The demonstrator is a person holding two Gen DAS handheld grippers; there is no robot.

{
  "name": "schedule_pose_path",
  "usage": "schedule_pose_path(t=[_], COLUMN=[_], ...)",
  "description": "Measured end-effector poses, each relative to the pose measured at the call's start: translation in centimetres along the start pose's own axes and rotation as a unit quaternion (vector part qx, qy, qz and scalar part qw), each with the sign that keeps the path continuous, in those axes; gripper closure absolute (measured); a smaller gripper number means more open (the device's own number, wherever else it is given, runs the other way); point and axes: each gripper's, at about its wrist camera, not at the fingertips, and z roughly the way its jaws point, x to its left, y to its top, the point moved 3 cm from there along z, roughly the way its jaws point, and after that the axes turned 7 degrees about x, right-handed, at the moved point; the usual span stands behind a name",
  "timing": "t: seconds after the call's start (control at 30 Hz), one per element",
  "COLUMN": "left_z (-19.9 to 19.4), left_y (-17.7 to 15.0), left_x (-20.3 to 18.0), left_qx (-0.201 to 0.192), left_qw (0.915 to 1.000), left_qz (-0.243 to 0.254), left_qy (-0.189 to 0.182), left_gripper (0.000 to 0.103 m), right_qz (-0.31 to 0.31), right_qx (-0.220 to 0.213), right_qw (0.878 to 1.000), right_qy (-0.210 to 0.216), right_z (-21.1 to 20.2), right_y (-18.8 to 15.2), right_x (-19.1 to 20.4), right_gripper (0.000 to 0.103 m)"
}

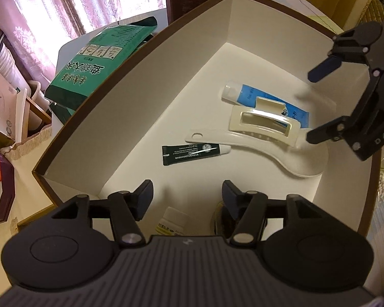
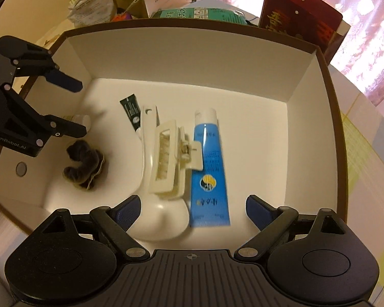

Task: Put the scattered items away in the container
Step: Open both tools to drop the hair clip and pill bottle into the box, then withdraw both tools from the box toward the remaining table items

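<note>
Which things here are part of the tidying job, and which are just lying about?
Job: box, blue tube, hair clip, white scoop, dark tube, scrunchie, small bottle.
Lying about: green bag, red box, curtains.

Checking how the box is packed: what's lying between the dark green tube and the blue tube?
The white rice scoop with the cream hair clip on top; right wrist view shows it best.
</note>
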Motion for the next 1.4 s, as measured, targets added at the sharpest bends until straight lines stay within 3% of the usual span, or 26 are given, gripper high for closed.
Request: schedule_pose_path(t=[0.13, 0.27, 0.33, 0.9, 1.4], left_z=[-0.6, -1.6, -2.0, -6.2, -9.7], left_y=[-0.1, -0.1, -0.2, -1.4, -3.3], left_x=[-0.6, -1.4, -1.8, -4.8, -7.7], left_qx=[-0.002, -0.008, -0.01, -0.028, -0.044], left_qw=[1.0, 1.0, 0.9999, 0.9987, 0.9963], left_qz=[-0.001, -0.002, 0.0, -0.024, -0.042], left_qy=[0.005, 0.004, 0.008, 0.036, 0.06], left_gripper=[0.029, 0.024, 0.02, 0.009, 0.006], right_qz=[0.004, 0.006, 0.009, 0.018, 0.007], right_qx=[-0.007, -0.012, -0.015, -0.057, -0.088], right_qw=[1.0, 1.0, 1.0, 0.998, 0.995], right_qy=[0.004, -0.001, -0.004, -0.023, -0.039], right_z=[-0.6, -1.8, -2.2, -6.4, -9.4], right_y=[-0.5, -1.2, -1.4, -3.9, -6.9], right_x=[0.2, 0.4, 0.4, 1.3, 2.2], right_gripper=[0.009, 0.009, 0.0, 0.0, 0.0])
